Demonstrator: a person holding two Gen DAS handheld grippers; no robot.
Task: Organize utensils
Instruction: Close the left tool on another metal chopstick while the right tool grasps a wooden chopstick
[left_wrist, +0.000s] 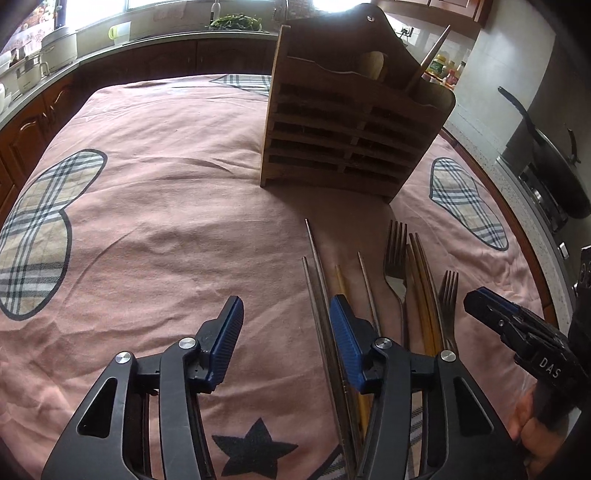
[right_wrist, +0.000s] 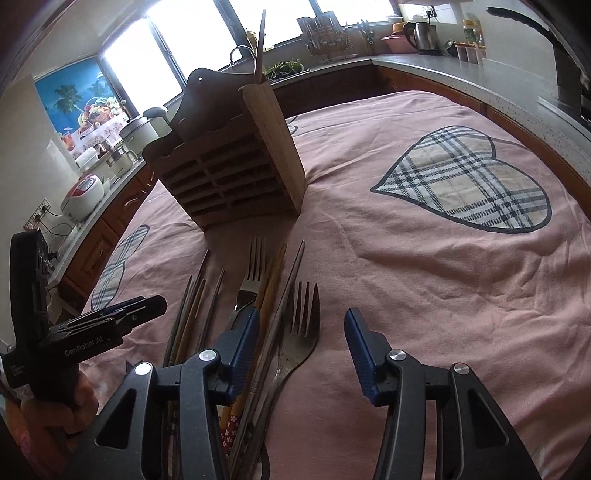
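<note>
A wooden utensil rack (left_wrist: 351, 122) (right_wrist: 229, 173) stands upright on the pink cloth, with a wooden spoon and a chopstick in its top. In front of it lie loose utensils side by side: metal chopsticks (left_wrist: 314, 266), wooden chopsticks (left_wrist: 424, 288) and two forks (left_wrist: 395, 258) (left_wrist: 447, 295). My left gripper (left_wrist: 285, 301) is open over the left edge of that row; a metal chopstick runs just inside its right finger (left_wrist: 343, 332). My right gripper (right_wrist: 301, 317) is open with a fork (right_wrist: 303, 325) lying on the cloth between its fingers, untouched. Each gripper shows at the edge of the other's view.
The pink cloth (right_wrist: 443, 314) with plaid hearts covers the table. Kitchen counters ring it, bearing a black wok (left_wrist: 554, 166), a kettle (right_wrist: 421, 37) and cookers (right_wrist: 83, 194). A hand (left_wrist: 532, 417) holds the right gripper's handle.
</note>
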